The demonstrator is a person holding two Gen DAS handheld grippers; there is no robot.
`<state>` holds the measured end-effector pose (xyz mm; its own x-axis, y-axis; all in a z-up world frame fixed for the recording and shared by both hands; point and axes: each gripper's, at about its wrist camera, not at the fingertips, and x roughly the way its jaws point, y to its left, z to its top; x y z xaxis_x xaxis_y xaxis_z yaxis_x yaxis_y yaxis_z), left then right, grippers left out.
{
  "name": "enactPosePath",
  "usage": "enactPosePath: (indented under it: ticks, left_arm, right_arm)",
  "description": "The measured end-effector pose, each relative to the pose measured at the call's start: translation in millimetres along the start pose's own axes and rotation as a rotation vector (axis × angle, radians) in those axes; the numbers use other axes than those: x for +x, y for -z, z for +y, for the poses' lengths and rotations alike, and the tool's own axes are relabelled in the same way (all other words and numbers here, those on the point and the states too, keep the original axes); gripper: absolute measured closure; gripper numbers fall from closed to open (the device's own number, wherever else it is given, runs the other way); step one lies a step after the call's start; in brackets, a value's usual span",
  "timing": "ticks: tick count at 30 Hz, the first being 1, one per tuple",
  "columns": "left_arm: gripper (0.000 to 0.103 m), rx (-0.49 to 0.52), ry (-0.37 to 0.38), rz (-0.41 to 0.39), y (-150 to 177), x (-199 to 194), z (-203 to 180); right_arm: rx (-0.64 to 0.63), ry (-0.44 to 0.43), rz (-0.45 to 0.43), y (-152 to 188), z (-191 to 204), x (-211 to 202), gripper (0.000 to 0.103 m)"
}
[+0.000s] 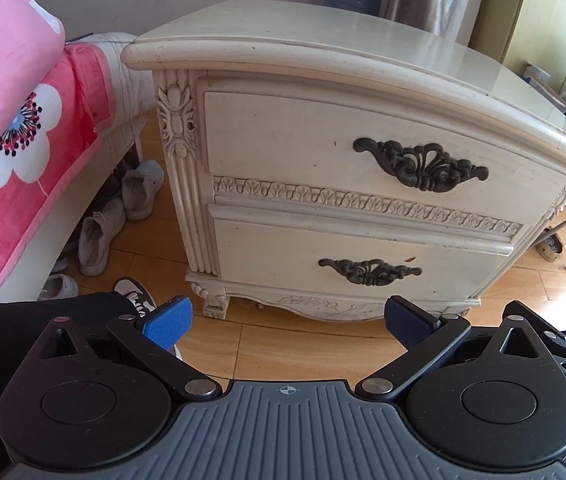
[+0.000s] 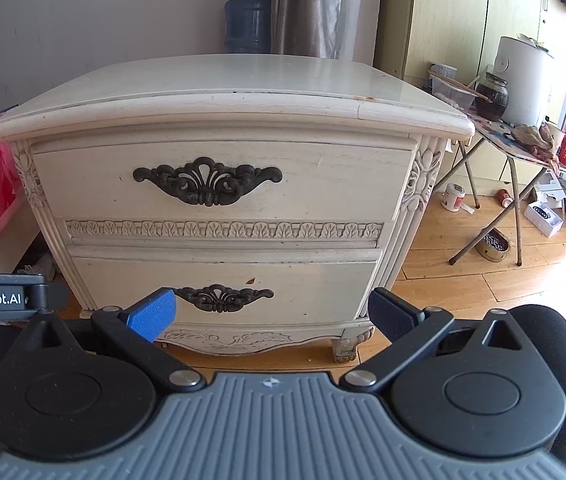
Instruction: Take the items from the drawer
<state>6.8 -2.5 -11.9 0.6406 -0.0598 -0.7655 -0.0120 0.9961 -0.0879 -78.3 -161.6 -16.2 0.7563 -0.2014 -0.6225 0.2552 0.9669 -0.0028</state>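
Note:
A cream carved nightstand [image 1: 323,64] [image 2: 219,84] stands in front of both grippers with two drawers, both pushed in. The upper drawer [image 1: 291,136] [image 2: 343,180] bears a dark ornate metal handle [image 1: 421,165] [image 2: 207,180]. The lower drawer [image 1: 275,252] [image 2: 323,284] has a like handle [image 1: 369,271] [image 2: 225,298]. My left gripper [image 1: 289,322] is open, held back from the nightstand and low, with nothing between its blue pads. My right gripper [image 2: 271,314] is also open and empty, in front of the lower drawer. What the drawers hold is hidden.
A bed with pink flowered bedding [image 1: 11,120] is on the left, with several shoes [image 1: 119,216] on the wooden floor beside it. Right of the nightstand stands a cluttered folding table [image 2: 523,140], with cans and boxes under it. A blue water jug [image 2: 248,26] is behind.

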Motion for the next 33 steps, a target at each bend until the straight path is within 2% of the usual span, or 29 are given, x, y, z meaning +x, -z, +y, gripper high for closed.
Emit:
enactPosePath:
  ticks: [4,7,16,24,30,33]
  left_arm:
    - [0.000,0.021,-0.024,-0.017,1.2,0.6,-5.8]
    - [0.000,0.047,-0.041,-0.025,1.5,1.0,-9.7]
    - [0.000,0.073,-0.045,-0.014,1.6,4.7,-14.5]
    - [0.000,0.073,-0.052,0.000,2.7,7.3,-14.3]
    - [0.000,0.039,-0.022,0.011,3.5,7.6,-9.3]
    - [0.000,0.051,-0.044,0.005,4.4,7.6,-11.4]
  right_arm:
    - [0.023,-0.022,0.000,2.7,-6.9,-1.0,0.000]
    - [-0.001,-0.004,0.040,-1.7,-4.9,6.2,0.000]
    - [-0.007,0.006,0.039,-1.8,-1.8,13.7,0.000]
    - [-0.005,0.005,0.039,-1.7,-3.0,11.0,0.000]
    - [-0.005,0.006,0.037,-1.1,-2.8,10.6,0.000]
    - [-0.007,0.004,0.035,-0.7,-2.0,10.2,0.000]
